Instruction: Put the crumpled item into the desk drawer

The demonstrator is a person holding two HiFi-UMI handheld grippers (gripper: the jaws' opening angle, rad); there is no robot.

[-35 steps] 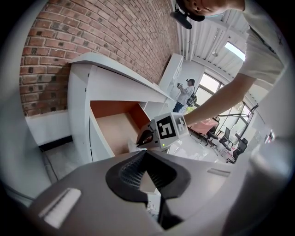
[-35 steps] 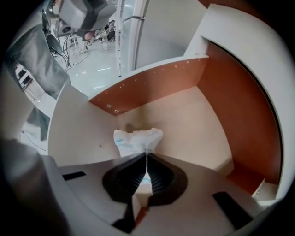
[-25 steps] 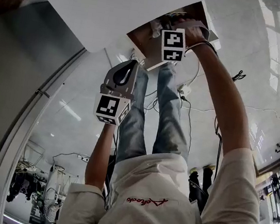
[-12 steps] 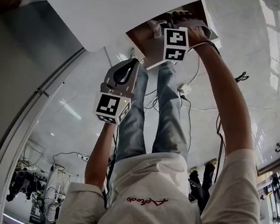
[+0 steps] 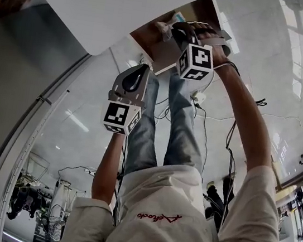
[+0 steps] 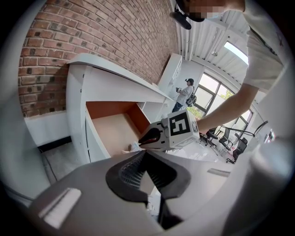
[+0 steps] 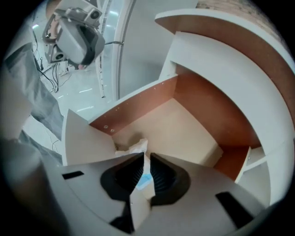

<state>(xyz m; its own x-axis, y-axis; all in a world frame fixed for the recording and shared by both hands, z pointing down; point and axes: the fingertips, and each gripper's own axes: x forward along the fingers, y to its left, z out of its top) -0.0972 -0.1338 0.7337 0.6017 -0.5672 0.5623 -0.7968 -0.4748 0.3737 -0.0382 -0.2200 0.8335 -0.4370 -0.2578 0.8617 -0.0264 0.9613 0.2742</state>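
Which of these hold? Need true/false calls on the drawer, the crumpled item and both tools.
1. The drawer is open. True.
2. The right tool is empty. False: it is shut on the crumpled item.
3. The left tool grips the drawer front. False: it is shut on nothing, clear of the desk.
4. The right tool is nearer the drawer than the left tool. True.

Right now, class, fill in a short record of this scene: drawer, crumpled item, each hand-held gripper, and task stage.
desk drawer: open
crumpled item: white, held over the drawer near its front corner
right hand-held gripper: shut on the crumpled item
left hand-held gripper: jaws together, empty, apart from the drawer
task stage: item not yet released
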